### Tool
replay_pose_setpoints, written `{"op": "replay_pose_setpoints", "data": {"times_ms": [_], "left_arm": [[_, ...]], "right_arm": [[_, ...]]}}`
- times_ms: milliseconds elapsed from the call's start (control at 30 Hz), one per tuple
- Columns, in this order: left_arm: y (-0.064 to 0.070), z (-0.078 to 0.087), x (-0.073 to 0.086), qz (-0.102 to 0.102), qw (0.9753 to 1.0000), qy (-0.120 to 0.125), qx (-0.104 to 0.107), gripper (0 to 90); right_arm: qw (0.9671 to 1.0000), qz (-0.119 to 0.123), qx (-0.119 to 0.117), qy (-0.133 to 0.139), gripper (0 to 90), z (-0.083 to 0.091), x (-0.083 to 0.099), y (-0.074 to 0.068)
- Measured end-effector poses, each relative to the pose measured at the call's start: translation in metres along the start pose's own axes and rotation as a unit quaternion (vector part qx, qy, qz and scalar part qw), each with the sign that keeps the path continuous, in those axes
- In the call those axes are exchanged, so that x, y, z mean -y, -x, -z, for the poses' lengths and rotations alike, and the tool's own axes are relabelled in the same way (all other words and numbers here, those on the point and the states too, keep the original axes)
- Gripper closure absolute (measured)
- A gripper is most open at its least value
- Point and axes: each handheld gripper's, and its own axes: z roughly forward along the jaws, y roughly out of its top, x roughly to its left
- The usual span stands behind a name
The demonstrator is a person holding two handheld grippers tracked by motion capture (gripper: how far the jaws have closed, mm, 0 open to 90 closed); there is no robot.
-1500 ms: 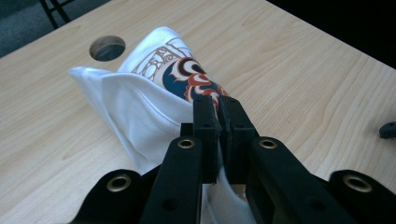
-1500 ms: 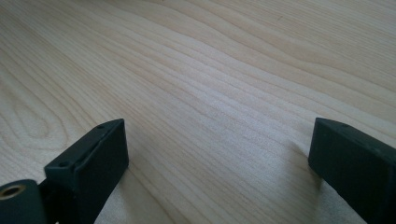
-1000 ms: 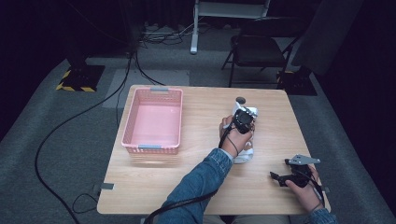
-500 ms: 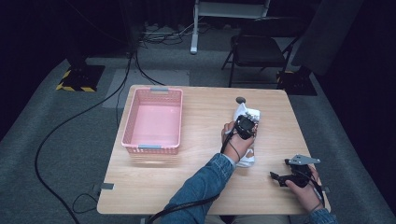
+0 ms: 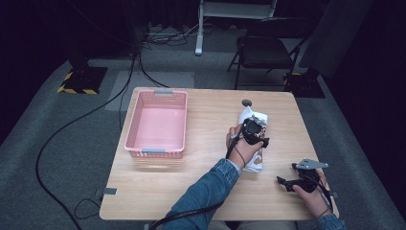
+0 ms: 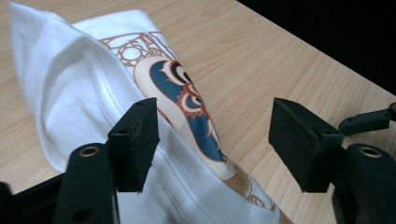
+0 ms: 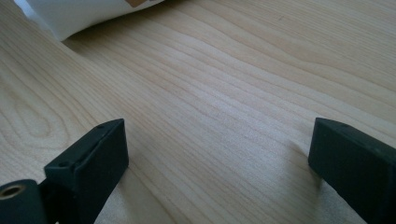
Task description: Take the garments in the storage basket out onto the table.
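One folded white shirt (image 6: 93, 88) with a blue and orange print lies on the desk (image 5: 206, 191) toward its right edge, about midway between the far and near sides. My left tongs (image 5: 253, 132) hover right over it, wide open, one jaw at the fabric, gripping nothing. My right tongs (image 5: 287, 183) sit low near the desk's near right corner, well apart from the shirt, spread wide over bare wood, empty. Over toward the left edge, a pink basket (image 5: 132, 129) stands well away from the shirt.
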Motion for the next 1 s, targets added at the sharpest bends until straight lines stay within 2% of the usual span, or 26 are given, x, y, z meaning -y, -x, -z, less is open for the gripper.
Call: {"op": "replay_pose_setpoints", "data": {"times_ms": [167,300,700,1000], "left_arm": [[-0.003,0.010,-0.001,-0.004,0.9999,0.005,-0.014,26.3],[-0.008,0.017,0.000,-0.002,0.9997,0.017,-0.017,23.2],[-0.017,0.041,0.001,-0.006,0.9988,0.014,-0.046,20.9],[-0.023,0.059,0.003,-0.004,0.9981,0.020,-0.059,20.2]], "right_arm": [[1.0000,0.000,0.000,0.000,4.8,0.000,0.000,0.000],[1.0000,0.000,0.000,0.000,4.8,0.000,0.000,0.000],[1.0000,0.000,0.000,0.000,4.7,0.000,0.000,0.000],[1.0000,0.000,0.000,0.000,4.7,0.000,0.000,0.000]]}}
